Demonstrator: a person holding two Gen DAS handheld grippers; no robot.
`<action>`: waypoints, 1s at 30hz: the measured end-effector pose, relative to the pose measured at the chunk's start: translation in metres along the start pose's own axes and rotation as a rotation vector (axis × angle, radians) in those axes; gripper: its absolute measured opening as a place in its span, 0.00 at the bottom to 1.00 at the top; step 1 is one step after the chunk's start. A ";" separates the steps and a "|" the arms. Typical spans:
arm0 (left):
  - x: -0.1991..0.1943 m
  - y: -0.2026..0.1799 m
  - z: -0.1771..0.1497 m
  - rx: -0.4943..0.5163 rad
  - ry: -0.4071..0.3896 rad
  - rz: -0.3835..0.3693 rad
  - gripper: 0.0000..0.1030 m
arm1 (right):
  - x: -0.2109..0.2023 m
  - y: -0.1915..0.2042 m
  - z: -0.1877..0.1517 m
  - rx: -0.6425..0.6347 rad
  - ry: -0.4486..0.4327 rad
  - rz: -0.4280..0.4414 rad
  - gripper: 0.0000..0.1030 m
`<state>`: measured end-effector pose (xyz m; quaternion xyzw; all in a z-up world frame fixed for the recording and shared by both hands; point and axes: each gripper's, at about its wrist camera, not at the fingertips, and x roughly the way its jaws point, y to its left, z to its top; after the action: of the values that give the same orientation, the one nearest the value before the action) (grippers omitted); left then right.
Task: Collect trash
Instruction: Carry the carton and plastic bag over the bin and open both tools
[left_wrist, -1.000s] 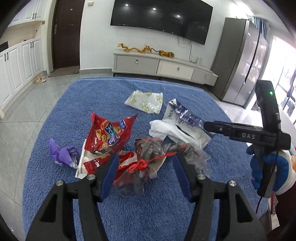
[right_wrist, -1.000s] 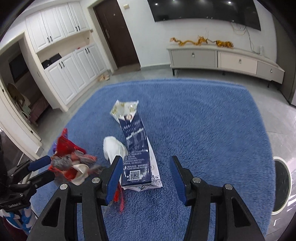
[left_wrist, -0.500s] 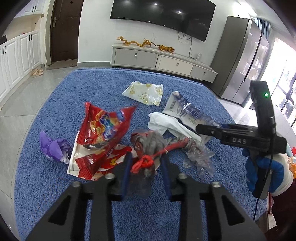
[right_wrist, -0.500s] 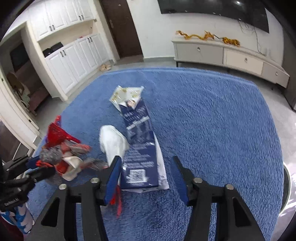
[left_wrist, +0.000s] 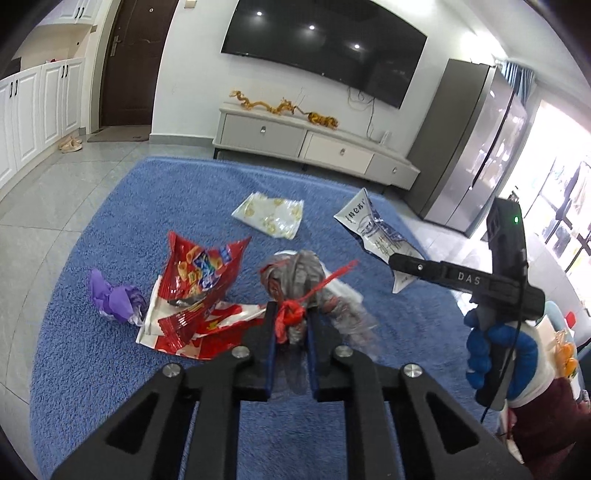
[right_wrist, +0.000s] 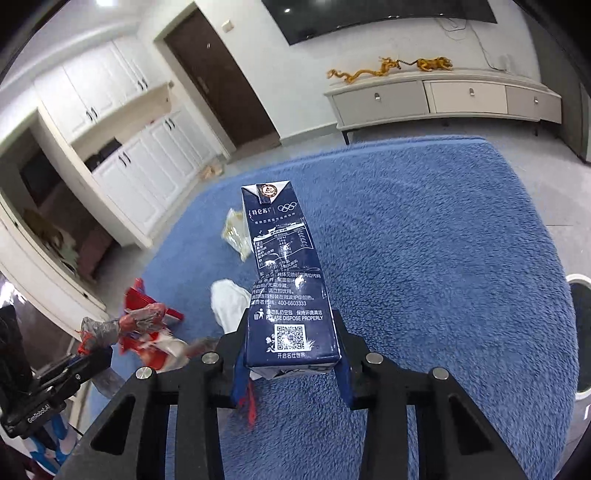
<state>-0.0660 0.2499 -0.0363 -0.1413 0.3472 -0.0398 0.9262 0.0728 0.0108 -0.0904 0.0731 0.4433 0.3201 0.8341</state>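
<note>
On the blue rug my left gripper is closing, its pads pressing a clear plastic bag at its red tie. Beside it lie a red snack wrapper, a purple wrapper and a yellow-white wrapper. In the right wrist view my right gripper is closing on a dark blue milk carton, one pad on each side, the carton lifted and pointing away. A white crumpled piece lies left of it. The left gripper shows at the lower left with the bag.
A grey TV cabinet stands behind the rug, and a steel fridge at the right. White cupboards line the left wall. A white round bin sits off the rug's right edge. A gloved hand holds the right gripper.
The left jaws have closed from wide apart onto the plastic bag and lifted it a little. The right jaws have narrowed onto the milk carton, which has risen off the rug.
</note>
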 end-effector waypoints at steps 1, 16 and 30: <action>-0.004 -0.004 0.003 0.008 -0.009 0.000 0.12 | -0.008 -0.001 0.000 0.007 -0.015 0.008 0.34; 0.058 -0.179 0.081 0.266 0.030 -0.196 0.12 | -0.124 -0.085 -0.014 0.236 -0.266 -0.121 0.34; 0.265 -0.383 0.081 0.403 0.332 -0.311 0.12 | -0.173 -0.278 -0.062 0.732 -0.308 -0.471 0.34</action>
<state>0.1971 -0.1431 -0.0346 0.0021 0.4532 -0.2718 0.8490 0.0850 -0.3209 -0.1203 0.3071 0.4025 -0.0703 0.8595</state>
